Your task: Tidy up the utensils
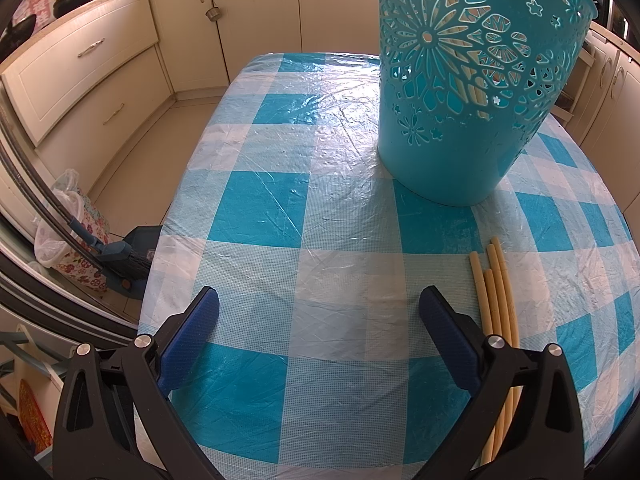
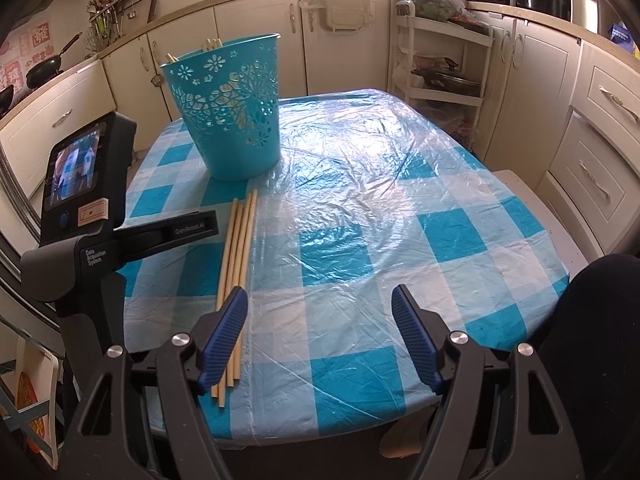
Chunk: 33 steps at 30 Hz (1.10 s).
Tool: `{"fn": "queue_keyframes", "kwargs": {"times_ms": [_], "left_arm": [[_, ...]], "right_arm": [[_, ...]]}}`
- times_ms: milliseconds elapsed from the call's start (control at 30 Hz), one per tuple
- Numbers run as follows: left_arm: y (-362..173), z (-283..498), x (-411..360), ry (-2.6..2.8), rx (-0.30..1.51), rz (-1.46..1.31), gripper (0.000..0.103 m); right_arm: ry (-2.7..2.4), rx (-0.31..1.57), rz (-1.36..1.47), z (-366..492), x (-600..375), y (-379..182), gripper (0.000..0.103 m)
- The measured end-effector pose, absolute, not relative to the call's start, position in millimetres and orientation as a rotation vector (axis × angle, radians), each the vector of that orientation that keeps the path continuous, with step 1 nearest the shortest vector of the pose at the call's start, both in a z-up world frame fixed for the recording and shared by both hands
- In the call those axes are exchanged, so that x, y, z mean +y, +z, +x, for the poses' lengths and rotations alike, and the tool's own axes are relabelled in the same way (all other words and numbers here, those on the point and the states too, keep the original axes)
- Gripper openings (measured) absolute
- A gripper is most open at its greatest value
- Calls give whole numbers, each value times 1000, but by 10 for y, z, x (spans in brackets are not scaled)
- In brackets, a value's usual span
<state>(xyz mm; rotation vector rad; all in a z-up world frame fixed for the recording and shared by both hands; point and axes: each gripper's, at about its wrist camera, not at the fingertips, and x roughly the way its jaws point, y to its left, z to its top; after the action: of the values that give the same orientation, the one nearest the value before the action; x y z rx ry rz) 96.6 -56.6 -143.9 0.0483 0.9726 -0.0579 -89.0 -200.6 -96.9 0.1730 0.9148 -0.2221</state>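
Blue-padded, black-framed left gripper (image 1: 318, 312) has its jaws spread wide with nothing between them, hovering over the blue-and-white checked plastic tablecloth (image 1: 280, 208). Blue-padded, black-framed right gripper (image 2: 320, 316) is likewise spread wide and holds nothing. Its left pad sits just in front of the near ends of the loose bundle of pale wooden chopsticks (image 2: 237, 256); whether pad and sticks touch cannot be determined.

The chopsticks lie flat on the tablecloth, side by side, pointing away toward the turquoise perforated plastic basket (image 2: 228, 108). In the left wrist view they run just beside the right finger of the left gripper.

The basket stands upright on the tablecloth, just beyond the far tips of the loose sticks. More pale chopsticks (image 2: 212, 43) stand inside it, their ends rising above the rim.

Cream kitchen cabinets (image 2: 340, 52) line the far walls.
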Motion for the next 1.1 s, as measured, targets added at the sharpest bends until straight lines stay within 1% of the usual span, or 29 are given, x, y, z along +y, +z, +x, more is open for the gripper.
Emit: {"fn": "queue_keyframes", "kwargs": {"times_ms": [1100], "left_arm": [[-1436, 967, -569, -57, 973, 49, 96]], "right_arm": [[-267, 935, 175, -969, -2061, -949, 73]]}}
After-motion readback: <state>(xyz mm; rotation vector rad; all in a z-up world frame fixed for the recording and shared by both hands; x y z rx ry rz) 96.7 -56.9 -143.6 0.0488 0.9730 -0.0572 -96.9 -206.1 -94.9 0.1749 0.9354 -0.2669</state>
